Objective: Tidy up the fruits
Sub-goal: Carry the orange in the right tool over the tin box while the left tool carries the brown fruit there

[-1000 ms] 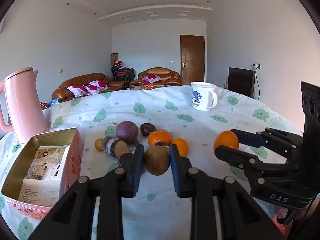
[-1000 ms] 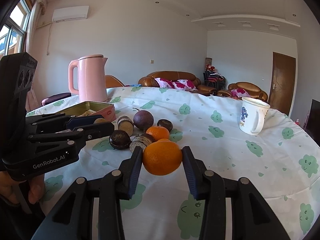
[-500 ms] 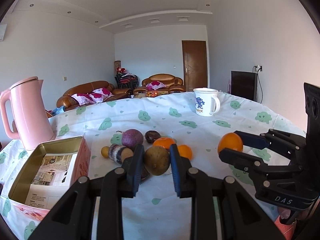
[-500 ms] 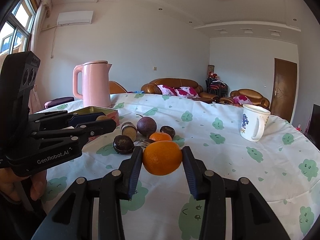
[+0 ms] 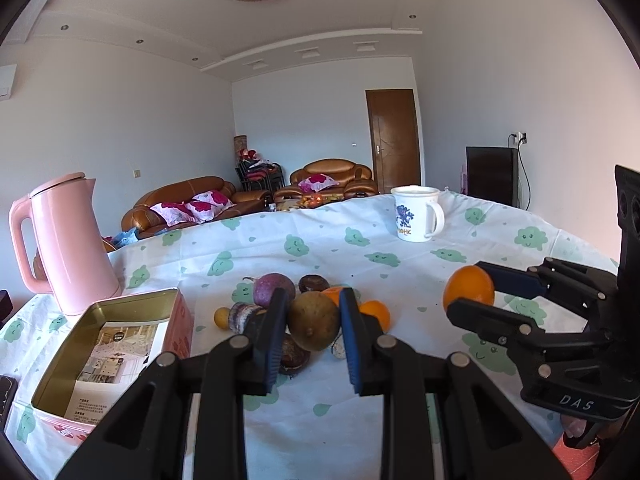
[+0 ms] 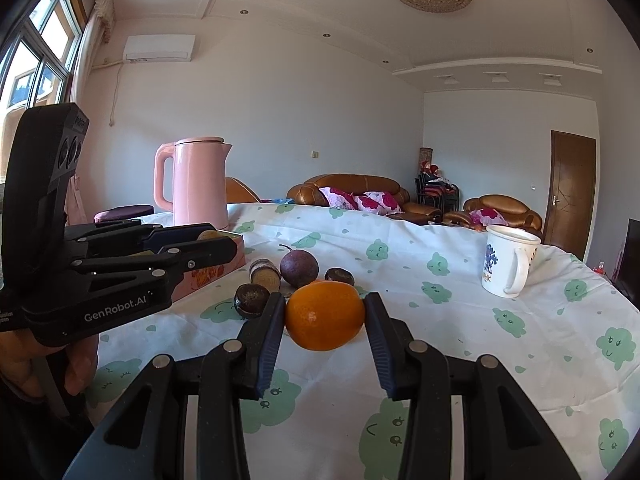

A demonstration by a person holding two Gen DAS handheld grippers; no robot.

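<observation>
A round table under a white cloth (image 5: 400, 280) with green cloud prints fills a living room. The left gripper (image 5: 313, 326) clamps a smooth brown-green fruit (image 5: 313, 320); the right gripper (image 6: 325, 318) grips a glossy orange (image 6: 325, 316); both are lifted above the cloth.

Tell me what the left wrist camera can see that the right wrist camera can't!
Only the left wrist view shows inside the tin box, with paper in it, and the small yellow fruit. Only the right wrist view shows the window and air conditioner. Both show the pink kettle, mug, held orange and greenish-brown fruit.
</observation>
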